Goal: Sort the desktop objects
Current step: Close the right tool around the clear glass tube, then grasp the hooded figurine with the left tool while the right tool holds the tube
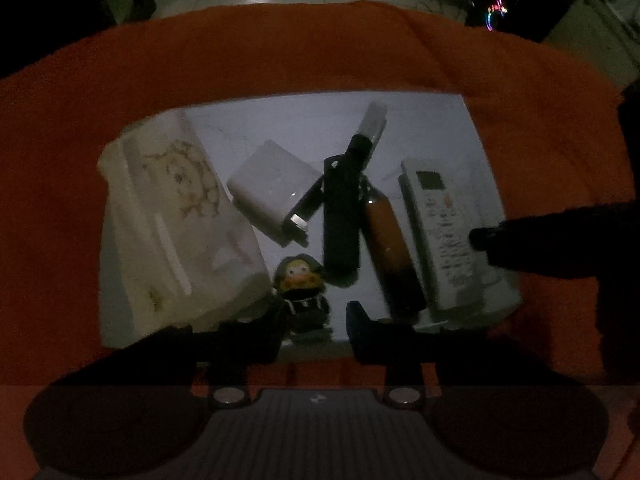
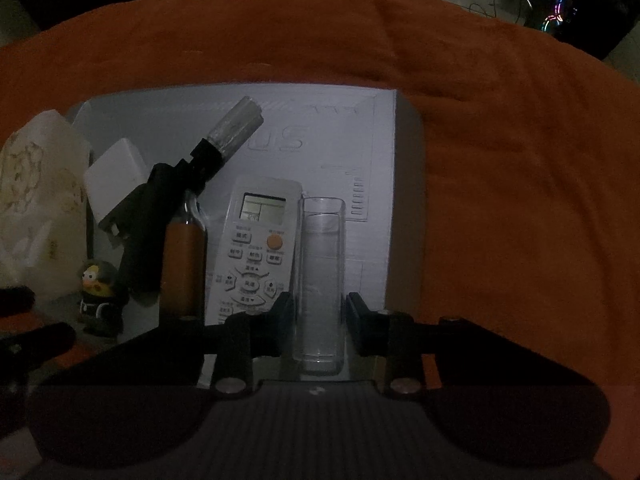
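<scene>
A white box lid (image 1: 288,120) (image 2: 380,152) lies on an orange cloth and bears the sorted objects. On it lie a white remote (image 1: 444,224) (image 2: 260,248), an orange-brown cylinder (image 1: 390,248) (image 2: 183,268), a black tool with a pale tip (image 1: 344,208) (image 2: 168,204), a white charger (image 1: 272,192) (image 2: 114,176), a tissue pack (image 1: 168,216) (image 2: 36,200) and a small duck figure (image 1: 302,284) (image 2: 100,292). My right gripper (image 2: 318,316) has its jaws on either side of a clear glass tube (image 2: 322,272) lying beside the remote. My left gripper (image 1: 314,326) is open, just before the duck figure.
The orange cloth (image 1: 320,52) (image 2: 520,200) covers the table all round the lid. The right gripper's dark fingers (image 1: 520,240) reach in over the remote in the left wrist view. A tiled floor, chair legs and coloured lights (image 2: 556,12) lie beyond the far edge.
</scene>
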The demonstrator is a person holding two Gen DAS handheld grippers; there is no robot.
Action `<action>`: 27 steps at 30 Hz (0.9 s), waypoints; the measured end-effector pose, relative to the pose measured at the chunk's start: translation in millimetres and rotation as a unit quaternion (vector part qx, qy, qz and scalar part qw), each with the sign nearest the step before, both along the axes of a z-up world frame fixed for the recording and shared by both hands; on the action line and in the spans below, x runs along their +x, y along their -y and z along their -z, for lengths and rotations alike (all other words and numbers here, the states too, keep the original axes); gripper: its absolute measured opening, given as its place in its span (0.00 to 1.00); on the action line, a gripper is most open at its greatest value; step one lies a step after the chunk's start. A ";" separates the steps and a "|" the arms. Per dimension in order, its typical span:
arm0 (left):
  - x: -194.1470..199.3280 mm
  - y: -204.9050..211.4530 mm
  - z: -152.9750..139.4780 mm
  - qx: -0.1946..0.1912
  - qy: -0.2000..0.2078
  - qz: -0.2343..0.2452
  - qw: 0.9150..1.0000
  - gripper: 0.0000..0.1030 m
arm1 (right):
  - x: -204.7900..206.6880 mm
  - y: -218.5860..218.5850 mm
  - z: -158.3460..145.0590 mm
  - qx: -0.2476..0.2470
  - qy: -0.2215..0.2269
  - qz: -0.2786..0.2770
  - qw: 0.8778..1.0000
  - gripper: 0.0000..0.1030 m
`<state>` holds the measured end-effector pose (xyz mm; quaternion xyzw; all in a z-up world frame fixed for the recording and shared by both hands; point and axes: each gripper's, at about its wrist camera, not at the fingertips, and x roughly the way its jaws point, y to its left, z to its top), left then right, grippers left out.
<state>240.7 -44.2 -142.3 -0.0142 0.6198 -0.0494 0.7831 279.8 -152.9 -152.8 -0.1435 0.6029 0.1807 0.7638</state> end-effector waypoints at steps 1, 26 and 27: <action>0.6 2.0 1.7 0.008 -0.002 0.006 1.000 0.28 | -0.9 0.1 0.2 0.000 0.001 -0.002 1.000 0.31; 29.9 -1.6 59.0 0.044 -0.056 -0.037 0.997 0.27 | -4.0 1.6 4.1 -0.013 -0.013 -0.021 1.000 0.31; 29.2 -3.9 58.2 0.040 -0.053 -0.038 0.997 0.27 | -4.1 2.4 4.4 -0.018 -0.014 -0.021 1.000 0.31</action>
